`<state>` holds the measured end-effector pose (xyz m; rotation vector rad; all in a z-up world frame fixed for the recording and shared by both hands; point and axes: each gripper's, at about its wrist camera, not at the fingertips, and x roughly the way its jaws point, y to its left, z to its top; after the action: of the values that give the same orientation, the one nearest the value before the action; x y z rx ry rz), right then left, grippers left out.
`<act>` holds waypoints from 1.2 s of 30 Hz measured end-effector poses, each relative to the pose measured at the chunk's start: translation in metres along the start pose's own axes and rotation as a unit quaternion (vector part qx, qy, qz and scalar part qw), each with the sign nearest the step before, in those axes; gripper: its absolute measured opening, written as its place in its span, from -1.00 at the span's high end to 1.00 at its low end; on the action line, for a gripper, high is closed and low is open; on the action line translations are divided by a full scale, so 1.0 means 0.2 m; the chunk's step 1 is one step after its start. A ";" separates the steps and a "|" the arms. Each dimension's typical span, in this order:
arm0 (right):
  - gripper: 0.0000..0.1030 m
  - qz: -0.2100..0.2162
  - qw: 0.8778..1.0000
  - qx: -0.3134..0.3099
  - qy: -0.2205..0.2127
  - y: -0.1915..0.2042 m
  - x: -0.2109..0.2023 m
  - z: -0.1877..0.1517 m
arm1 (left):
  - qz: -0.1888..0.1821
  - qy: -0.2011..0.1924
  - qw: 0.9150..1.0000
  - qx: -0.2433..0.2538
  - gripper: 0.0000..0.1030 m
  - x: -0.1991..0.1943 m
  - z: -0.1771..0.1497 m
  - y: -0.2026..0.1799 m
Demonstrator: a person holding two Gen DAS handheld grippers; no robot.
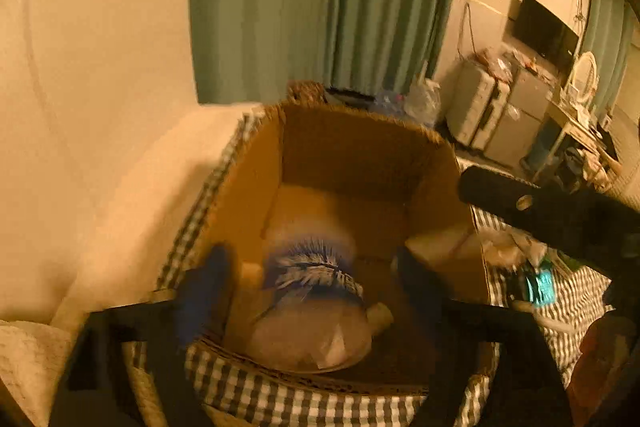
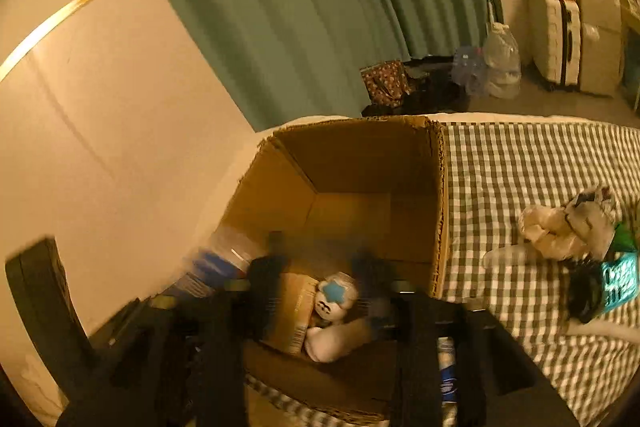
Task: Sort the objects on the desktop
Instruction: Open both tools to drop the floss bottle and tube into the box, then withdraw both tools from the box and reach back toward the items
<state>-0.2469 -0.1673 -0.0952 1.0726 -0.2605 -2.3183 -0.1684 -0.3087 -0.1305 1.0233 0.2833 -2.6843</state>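
An open cardboard box [image 1: 256, 195] stands on the checked cloth. Inside it lies a clear plastic bottle with a blue label [image 1: 312, 291], blurred. My left gripper [image 1: 310, 289] hangs over the box's near side, open wide, its blue-padded fingers [image 1: 204, 291] clear of the bottle on both sides. In the right wrist view the same box [image 2: 360, 163] holds a small white plush toy with a blue star [image 2: 334, 297] and a small carton [image 2: 292, 311]. My right gripper [image 2: 320, 283] is open above them. The bottle [image 2: 224, 259] shows blurred at the box's left.
Crumpled plastic bags [image 2: 560, 227], a teal packet [image 2: 620, 279] and a black object [image 2: 584, 295] lie on the checked cloth [image 2: 520, 167] right of the box. A pale wall is close on the left. Green curtain, suitcases [image 2: 556, 39] and water bottles [image 2: 500, 63] stand beyond.
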 end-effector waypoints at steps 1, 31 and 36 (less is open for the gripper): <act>-0.55 -0.005 1.000 0.004 -0.012 0.00 -0.02 0.01 | -0.002 -0.016 1.000 -0.003 -1.00 -0.03 0.00 0.00; -0.75 -0.221 0.968 0.058 -0.102 -1.21 -0.98 -0.51 | -0.054 0.046 0.994 0.078 -1.00 -0.20 -0.47 -0.97; -0.75 -0.218 0.970 0.042 -0.098 -1.33 -0.93 -0.62 | -0.062 0.068 0.993 0.068 -1.00 -0.07 -0.59 -1.12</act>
<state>-0.1673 0.1645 -0.1647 1.0193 -0.2161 -2.8368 -0.1525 -0.0613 -0.1864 1.2721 0.1975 -2.7819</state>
